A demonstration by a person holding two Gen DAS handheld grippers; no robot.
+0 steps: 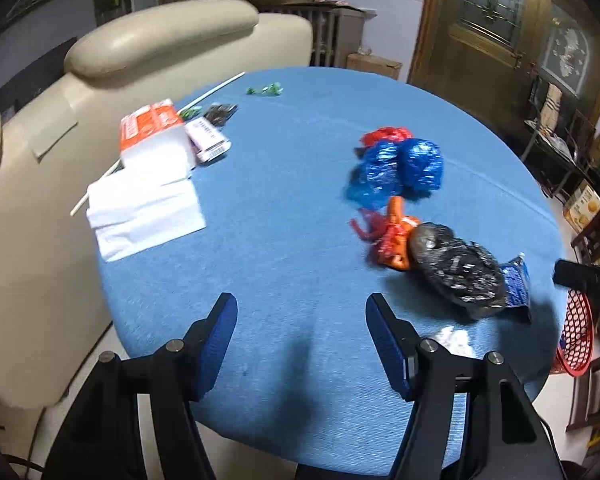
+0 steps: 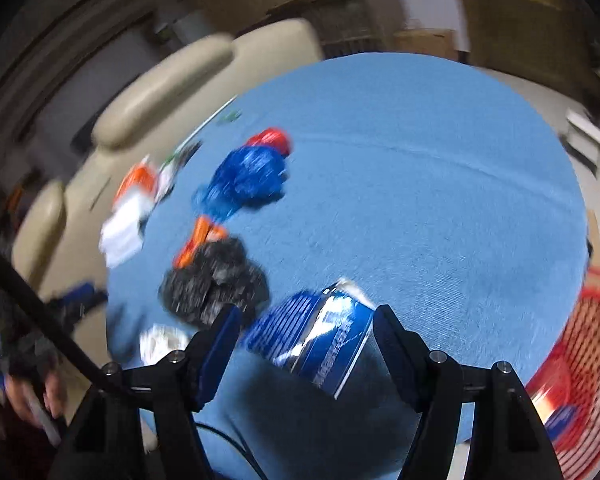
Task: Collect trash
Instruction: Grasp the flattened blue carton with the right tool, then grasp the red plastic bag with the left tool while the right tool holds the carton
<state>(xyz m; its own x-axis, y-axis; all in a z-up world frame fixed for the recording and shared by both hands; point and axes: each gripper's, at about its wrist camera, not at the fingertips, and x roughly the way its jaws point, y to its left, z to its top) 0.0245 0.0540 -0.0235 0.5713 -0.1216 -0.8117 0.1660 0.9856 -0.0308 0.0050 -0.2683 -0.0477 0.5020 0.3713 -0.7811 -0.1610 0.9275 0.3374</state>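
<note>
On the round blue table [image 1: 280,200] lie a blue bag [image 1: 400,168] with a red bag [image 1: 384,135] behind it, an orange wrapper [image 1: 396,236], a black bag [image 1: 456,272], a blue foil packet [image 1: 516,284] and a crumpled white scrap [image 1: 452,338]. My left gripper [image 1: 302,304] hangs open over the table's near edge, with only cloth between its fingers. In the blurred right wrist view, my right gripper [image 2: 308,314] is open and the foil packet [image 2: 320,340] lies on the table between its fingers. The black bag [image 2: 216,280] sits just left of it.
A red mesh basket [image 1: 578,320] [image 2: 592,340] stands beside the table at the right. At the far left lie an orange-and-white tissue pack [image 1: 152,136], white napkins [image 1: 144,212], a small packet [image 1: 208,138] and green wrappers [image 1: 266,89]. A beige sofa [image 1: 60,160] borders the table's left side.
</note>
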